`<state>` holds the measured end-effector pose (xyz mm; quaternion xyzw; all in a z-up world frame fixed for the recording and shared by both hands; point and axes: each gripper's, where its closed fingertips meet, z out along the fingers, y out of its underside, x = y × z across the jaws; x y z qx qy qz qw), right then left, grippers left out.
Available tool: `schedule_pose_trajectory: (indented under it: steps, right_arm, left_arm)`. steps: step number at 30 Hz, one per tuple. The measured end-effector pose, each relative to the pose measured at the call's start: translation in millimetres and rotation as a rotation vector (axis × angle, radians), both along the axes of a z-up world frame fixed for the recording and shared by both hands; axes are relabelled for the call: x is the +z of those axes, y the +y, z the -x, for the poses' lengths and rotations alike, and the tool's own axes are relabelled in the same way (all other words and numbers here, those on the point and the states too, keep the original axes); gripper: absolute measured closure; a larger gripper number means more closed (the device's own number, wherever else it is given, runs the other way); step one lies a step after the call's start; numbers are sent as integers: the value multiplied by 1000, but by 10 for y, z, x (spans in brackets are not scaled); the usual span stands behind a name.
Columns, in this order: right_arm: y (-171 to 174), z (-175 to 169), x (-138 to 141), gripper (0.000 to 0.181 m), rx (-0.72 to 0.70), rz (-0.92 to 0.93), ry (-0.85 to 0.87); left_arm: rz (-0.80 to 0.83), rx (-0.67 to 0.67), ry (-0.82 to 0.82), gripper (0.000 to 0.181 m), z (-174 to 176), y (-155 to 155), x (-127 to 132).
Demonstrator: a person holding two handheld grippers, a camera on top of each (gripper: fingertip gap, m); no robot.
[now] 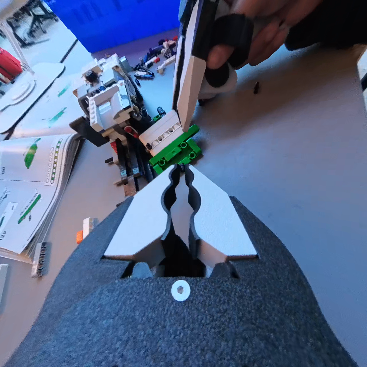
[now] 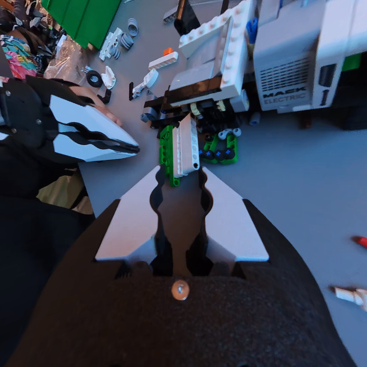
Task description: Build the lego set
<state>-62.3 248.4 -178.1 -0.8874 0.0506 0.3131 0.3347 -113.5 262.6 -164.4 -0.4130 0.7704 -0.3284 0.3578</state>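
Left wrist view, left gripper [image 1: 181, 167]: tips pinch a small black pin [image 1: 182, 168] right at the near edge of the green and white assembly [image 1: 172, 144].
Left wrist view, right gripper [image 1: 183, 121]: comes down from the far right, a white finger touching the assembly's white block; how wide it stands, cannot tell here.
Left wrist view, truck model [image 1: 110, 103]: left of the assembly, with the open instruction book [image 1: 33, 178] on the near left.
Right wrist view, right gripper [image 2: 181, 170]: fingers spread, straddling the near end of the assembly [image 2: 181, 151] on the grey table [image 2: 278, 178].
Right wrist view, left gripper [image 2: 136, 149]: on the left, tips pressed together, just beside the assembly.
Right wrist view, green frame [image 2: 220, 151]: right of the assembly, the truck [image 2: 214, 69] beyond.
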Motion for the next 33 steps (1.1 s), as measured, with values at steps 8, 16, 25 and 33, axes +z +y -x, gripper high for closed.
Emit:
schedule_pose_trajectory:
  steps: [8, 16, 25, 33]
  right_arm:
    - [40, 196, 60, 160, 55, -31, 108]
    - [149, 393, 38, 171, 67, -65, 21]
    - [208, 241, 322, 174, 0, -208, 8]
    - [419, 317, 1149, 175, -250, -729, 91]
  left_arm:
    - [-31, 12, 79, 178, -76, -44, -151]
    - [-35, 0, 92, 177, -95, -99, -173]
    - [-18, 33, -85, 178, -54, -25, 165]
    - [-111, 187, -480, 178, 129, 269, 931]
